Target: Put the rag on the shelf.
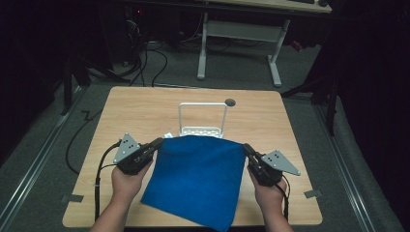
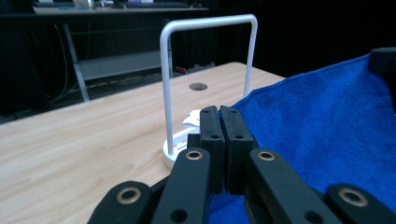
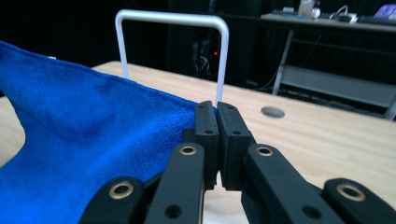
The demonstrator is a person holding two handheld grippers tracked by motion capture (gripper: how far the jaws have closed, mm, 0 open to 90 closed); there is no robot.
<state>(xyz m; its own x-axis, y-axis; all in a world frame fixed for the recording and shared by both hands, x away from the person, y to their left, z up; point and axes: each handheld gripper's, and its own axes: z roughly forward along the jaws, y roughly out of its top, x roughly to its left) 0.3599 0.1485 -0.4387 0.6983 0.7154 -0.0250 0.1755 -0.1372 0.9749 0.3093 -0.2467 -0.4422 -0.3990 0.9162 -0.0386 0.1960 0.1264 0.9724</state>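
I hold the blue cloth by its two far corners: my left gripper is pinching one, my right gripper the other, both w/ jaws pressed on the fabric. The cloth hangs between them near the front edge of the table, just before the white rack. Step in hand, I think: lifting to hang it. Next needs both hands higher & level, then fwd over the bar.

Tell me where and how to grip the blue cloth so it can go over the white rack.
Grip the blue cloth at its two far corners, as the left gripper and right gripper do, each coming in from its own side. Pinching there stretches the top edge straight and lets the rest hang, facing the white rack.
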